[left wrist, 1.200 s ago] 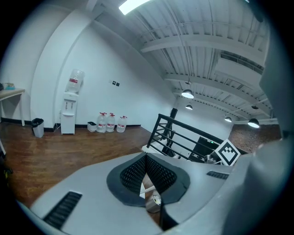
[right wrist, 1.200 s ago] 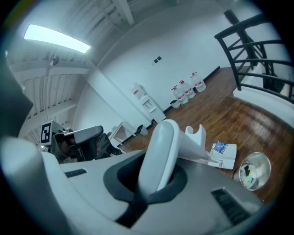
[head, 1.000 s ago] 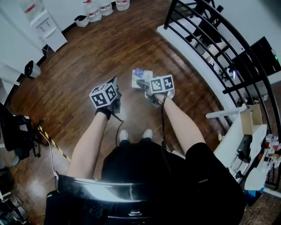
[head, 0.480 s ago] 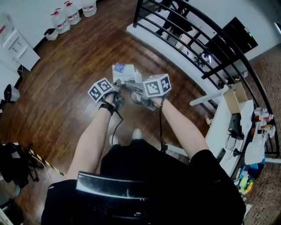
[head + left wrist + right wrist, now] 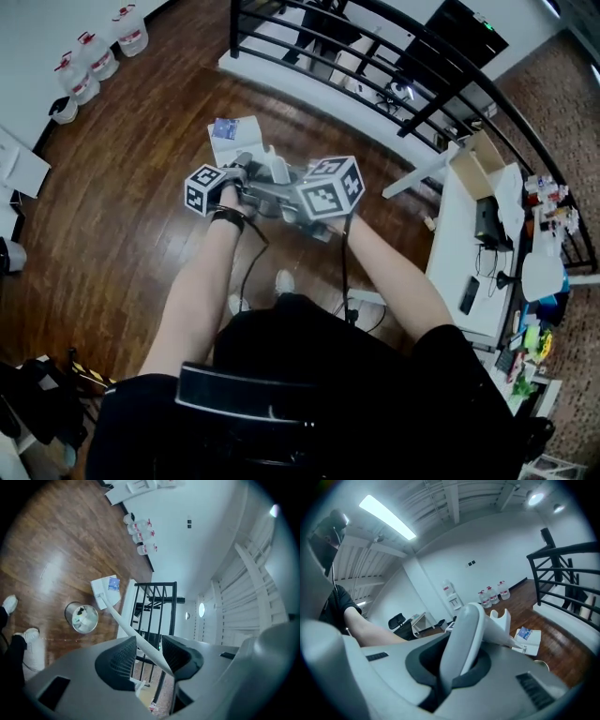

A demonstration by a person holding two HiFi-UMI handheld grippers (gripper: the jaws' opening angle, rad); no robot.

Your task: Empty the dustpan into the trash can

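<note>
A white long-handled dustpan (image 5: 232, 139) hangs over the wood floor with a blue scrap (image 5: 113, 584) in its pan. My right gripper (image 5: 459, 654) is shut on the thick grip end of the handle (image 5: 464, 630). My left gripper (image 5: 149, 642) sits further along the thin shaft (image 5: 133, 632), which runs between its jaws. Those jaws have just been opening and now stand wider than the shaft. A round metal trash can (image 5: 82, 617) with crumpled waste stands on the floor just beside the pan. In the head view both grippers (image 5: 246, 171) (image 5: 281, 199) hide the can.
A black railing (image 5: 375, 56) on a white curb runs along the far side. A white desk (image 5: 469, 253) with a cardboard box (image 5: 487, 155) is at the right. Water bottles (image 5: 94, 56) line the left wall. The person's shoes (image 5: 284, 281) stand below the grippers.
The left gripper has swung in beside the dustpan handle and rolled over. The right gripper has risen with the handle. The head view has turned toward the railing and desk.
</note>
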